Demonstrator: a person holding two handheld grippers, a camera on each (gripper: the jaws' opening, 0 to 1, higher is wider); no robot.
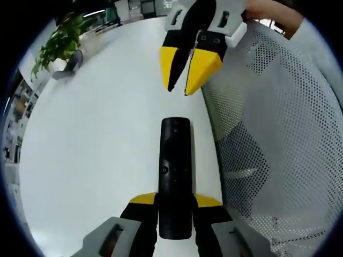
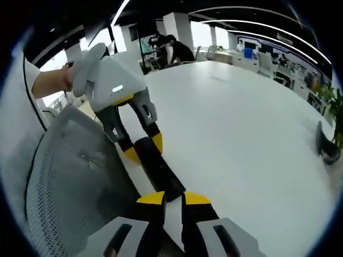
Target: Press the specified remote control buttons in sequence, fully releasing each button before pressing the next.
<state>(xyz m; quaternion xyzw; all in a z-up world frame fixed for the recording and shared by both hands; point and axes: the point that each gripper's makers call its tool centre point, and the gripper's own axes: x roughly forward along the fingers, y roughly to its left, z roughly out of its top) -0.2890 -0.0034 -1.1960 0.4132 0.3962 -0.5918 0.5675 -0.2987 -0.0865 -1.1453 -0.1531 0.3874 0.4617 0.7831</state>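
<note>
Left tongs (image 1: 174, 214) clenching black remote (image 1: 175, 171), steadying it above white worktop (image 1: 96, 150); right tongs (image 1: 185, 80) nearly closed, empty, hovering beyond its far end, seemingly readying a press.

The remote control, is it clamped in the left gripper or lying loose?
Clamped: the left gripper has its yellow-tipped fingers against both sides of the remote control.

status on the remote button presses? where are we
Done: the left gripper is shut on the black remote, holding it over the white table. In hand: the right gripper, nearly closed, hovers beyond the remote's far end, touching no button. Left: the presses themselves; none visibly made.
</note>
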